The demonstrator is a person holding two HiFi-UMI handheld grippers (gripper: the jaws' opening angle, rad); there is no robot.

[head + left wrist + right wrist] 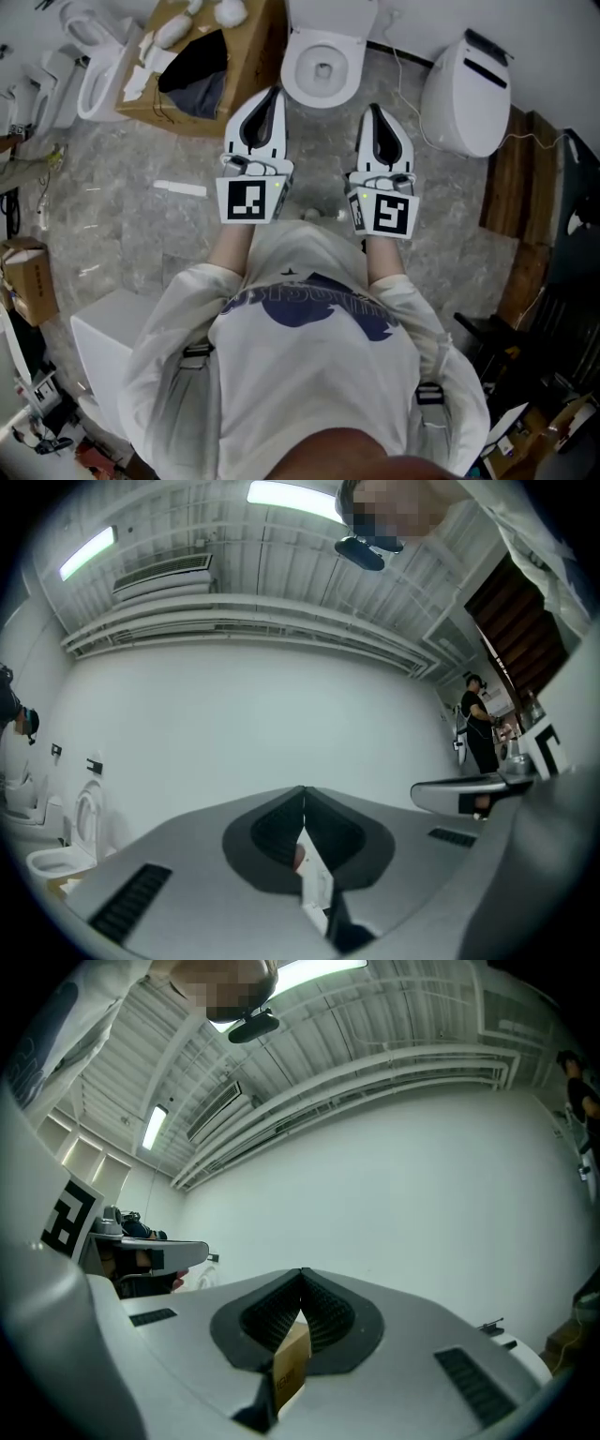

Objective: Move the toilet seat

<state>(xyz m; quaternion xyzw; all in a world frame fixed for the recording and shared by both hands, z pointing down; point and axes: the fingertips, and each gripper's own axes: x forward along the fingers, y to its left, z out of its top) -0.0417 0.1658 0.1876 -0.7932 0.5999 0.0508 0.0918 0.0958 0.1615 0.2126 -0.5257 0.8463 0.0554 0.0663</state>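
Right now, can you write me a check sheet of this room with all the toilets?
Surface: grey marbled floor; no bench seen.
Job's things: white toilet ahead, bowl showing, untouched; how its seat stands is unclear.
Clutter: open cardboard box with dark cloth inside; white strip; small box.
Grippers: left gripper and right gripper both shut, empty, short of the toilet.
Cables: thin cord on the floor between that toilet and the lidded toilet.
Surroundings: more toilets at left; wooden boards at right; white wall ahead.
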